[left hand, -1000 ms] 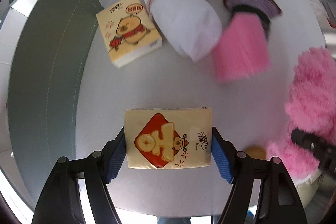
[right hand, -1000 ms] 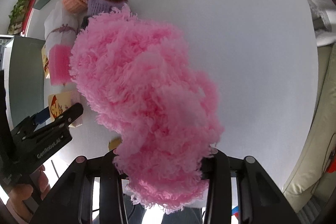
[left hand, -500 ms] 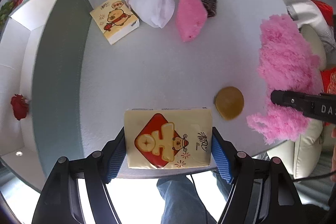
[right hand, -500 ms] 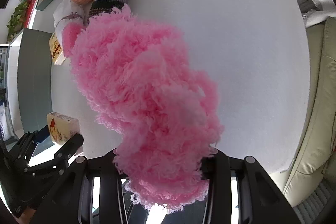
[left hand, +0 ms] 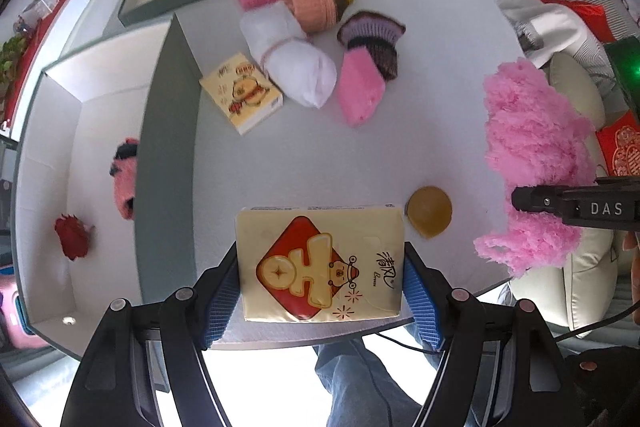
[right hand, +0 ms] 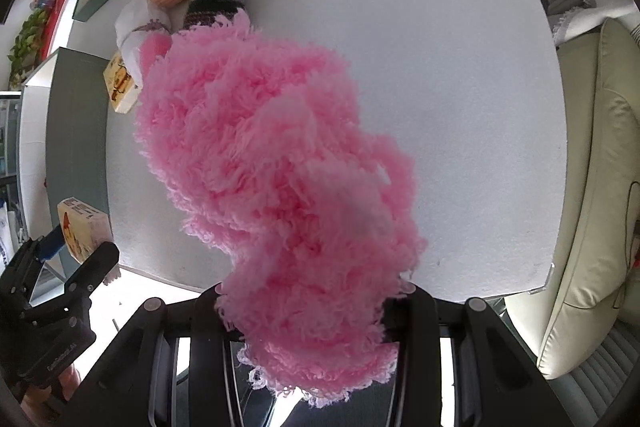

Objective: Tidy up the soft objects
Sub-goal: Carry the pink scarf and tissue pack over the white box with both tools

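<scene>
We hold a tissue pack (left hand: pixel 320 263) clamped in our left tool (left hand: pixel 320 291) above the desk (left hand: pixel 280 155) edge — clear for the open bin (left hand: pixel 52 155), we judge — while our right tool (right hand: pixel 308 323) pinches a fluffy pink bundle (right hand: pixel 272 155) aloft.
</scene>
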A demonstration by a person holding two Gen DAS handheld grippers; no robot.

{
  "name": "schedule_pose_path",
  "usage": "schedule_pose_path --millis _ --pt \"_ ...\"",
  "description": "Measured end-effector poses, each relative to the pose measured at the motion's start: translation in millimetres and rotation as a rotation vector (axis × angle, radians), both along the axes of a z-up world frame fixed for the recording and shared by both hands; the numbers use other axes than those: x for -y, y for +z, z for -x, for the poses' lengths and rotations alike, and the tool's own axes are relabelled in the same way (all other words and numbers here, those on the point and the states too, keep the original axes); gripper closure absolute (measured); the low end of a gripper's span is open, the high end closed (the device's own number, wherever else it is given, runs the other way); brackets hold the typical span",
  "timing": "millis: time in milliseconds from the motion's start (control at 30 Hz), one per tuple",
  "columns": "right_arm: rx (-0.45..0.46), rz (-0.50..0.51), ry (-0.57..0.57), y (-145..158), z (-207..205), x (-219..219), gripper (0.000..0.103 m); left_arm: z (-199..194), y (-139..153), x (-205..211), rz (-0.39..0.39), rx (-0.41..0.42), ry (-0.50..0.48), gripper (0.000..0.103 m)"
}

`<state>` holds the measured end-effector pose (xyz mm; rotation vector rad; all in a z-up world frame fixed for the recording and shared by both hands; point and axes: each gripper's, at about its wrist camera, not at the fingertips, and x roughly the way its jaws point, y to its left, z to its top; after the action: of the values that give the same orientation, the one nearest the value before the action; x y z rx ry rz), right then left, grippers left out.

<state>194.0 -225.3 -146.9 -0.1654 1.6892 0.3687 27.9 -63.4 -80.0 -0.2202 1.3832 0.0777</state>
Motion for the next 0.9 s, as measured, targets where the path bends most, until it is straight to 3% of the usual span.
schedule_pose_path --millis 467,600,900 --pt "0.083 0.021 0.064 24 -18 -49 0.06 16 17 -36 0.01 0.097 0.062 0.028" --pt "0.095 0.029 0.087 19 -13 -67 0.06 21 20 -48 0.012 0.115 0.093 0.028" --pt "0.12 0.033 0.152 39 1 -88 0.06 31 31 -80 0.033 0.159 0.187 0.028"
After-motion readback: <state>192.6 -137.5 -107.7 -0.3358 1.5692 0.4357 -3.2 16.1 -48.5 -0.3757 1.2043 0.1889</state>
